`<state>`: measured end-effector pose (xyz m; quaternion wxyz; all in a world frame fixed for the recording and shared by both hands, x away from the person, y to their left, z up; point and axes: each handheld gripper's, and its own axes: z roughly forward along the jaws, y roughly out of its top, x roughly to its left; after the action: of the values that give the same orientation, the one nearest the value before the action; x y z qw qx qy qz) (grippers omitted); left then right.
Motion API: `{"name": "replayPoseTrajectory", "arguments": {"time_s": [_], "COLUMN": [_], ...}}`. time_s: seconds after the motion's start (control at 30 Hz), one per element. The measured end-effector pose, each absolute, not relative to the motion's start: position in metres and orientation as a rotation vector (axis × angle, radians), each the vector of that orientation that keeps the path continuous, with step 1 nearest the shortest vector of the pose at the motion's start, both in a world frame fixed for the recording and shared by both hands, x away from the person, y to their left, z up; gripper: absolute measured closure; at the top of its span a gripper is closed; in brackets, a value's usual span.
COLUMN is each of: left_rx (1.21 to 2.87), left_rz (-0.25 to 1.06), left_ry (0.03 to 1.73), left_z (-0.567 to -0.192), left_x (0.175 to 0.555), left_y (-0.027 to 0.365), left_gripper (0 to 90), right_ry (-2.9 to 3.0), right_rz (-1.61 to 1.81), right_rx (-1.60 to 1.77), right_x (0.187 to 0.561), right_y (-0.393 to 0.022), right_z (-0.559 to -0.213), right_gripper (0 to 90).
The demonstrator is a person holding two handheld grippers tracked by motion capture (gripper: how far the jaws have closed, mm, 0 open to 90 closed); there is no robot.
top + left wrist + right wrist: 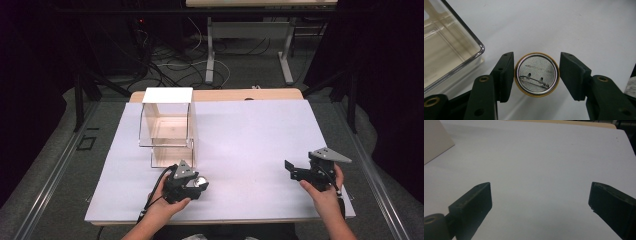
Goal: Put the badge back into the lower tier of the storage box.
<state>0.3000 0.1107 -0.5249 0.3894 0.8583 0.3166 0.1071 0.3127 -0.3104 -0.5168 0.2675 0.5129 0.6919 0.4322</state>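
the left tongs (536, 75) hold a pin badge (537, 74) by its rim, back side up so the silver plate and clasp face the camera. both pads look to be against the gold edge, though the right one may only just touch. in the high view the left tongs (192, 186) sit low over the white counter (250, 135), just in front of the clear box (167, 127), whose open tray shows at the left of the left gripper view. the right tongs (540, 205) stand wide and empty over bare counter, well apart from the badge.

the grip is the weak point, i judge: a thin round rim between two flat pads can pivot or squirt out if the hand tilts or squeezes unevenly. if the badge is bound for the box, it could also clip the clear wall on the way in and be knocked loose.
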Motion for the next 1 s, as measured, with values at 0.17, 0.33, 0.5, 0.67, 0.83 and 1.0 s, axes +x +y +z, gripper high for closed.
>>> {"name": "replayPoseTrajectory", "arguments": {"time_s": [0.17, 0.33, 0.5, 0.67, 0.83, 1.0], "left_rx": [2.159, 2.145, 2.108, 2.074, 2.063, 2.046], "left_rz": [0.269, 0.28, 0.297, 0.303, 0.301, 0.321], "left_ry": [0.817, 0.816, 0.832, 0.857, 0.868, 0.874], "left_z": [-0.523, -0.518, -0.513, -0.511, -0.508, -0.505], "left_x": [0.298, 0.298, 0.297, 0.297, 0.296, 0.297], "left_y": [0.113, 0.117, 0.121, 0.126, 0.132, 0.137], "left_gripper": [47.3, 47.3, 47.3, 47.3, 47.3, 47.3], "right_ry": [1.866, 1.868, 1.869, 1.867, 1.861, 1.867], "right_rz": [1.169, 1.167, 1.166, 1.165, 1.162, 1.163], "right_rx": [1.391, 1.386, 1.384, 1.383, 1.391, 1.383], "right_x": [0.313, 0.313, 0.313, 0.313, 0.313, 0.313], "right_y": [-0.31, -0.31, -0.31, -0.31, -0.31, -0.31], "right_z": [-0.517, -0.517, -0.517, -0.518, -0.517, -0.518], "right_gripper": [4.7, 4.7, 4.7, 4.7, 4.7, 4.8]}}
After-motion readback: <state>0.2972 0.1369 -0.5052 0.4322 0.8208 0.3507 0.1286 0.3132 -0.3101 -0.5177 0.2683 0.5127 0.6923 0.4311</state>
